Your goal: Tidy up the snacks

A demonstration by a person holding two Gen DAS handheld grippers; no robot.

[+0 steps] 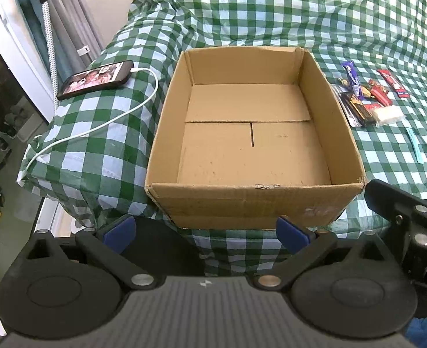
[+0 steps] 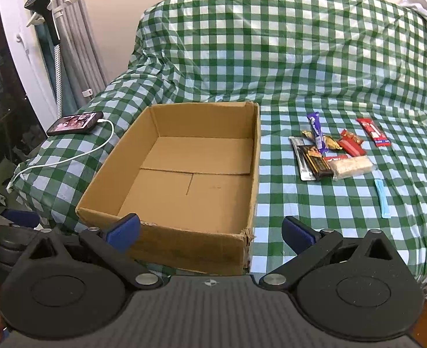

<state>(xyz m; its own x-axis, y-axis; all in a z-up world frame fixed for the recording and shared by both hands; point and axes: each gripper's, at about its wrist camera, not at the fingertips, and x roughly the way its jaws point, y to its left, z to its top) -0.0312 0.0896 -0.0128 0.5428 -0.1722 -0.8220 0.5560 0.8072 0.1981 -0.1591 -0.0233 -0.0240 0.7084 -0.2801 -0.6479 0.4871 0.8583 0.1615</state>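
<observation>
Left gripper (image 1: pixel 206 233): fingers spread wide, holding nothing, short of the box's near wall.
Right gripper (image 2: pixel 212 233): fingers apart, holding nothing, at the box's near right corner.
Cardboard box (image 2: pixel 251 179): open-topped, bare inside; long axis runs near to far.
Snacks (image 2: pixel 333 149): clustered on the checked cloth (image 2: pixel 315 211) right of the box, mostly lengthwise away; overlapping, labels unreadable.
Blue stick (image 2: pixel 382 198): apart, nearer.
Phone (image 2: pixel 75 123): far left, by the cloth's edge, cabled.

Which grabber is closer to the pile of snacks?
The right gripper. It hangs at the box's near corner on the snacks' side. The left gripper sits farther over, facing the box's front.
</observation>
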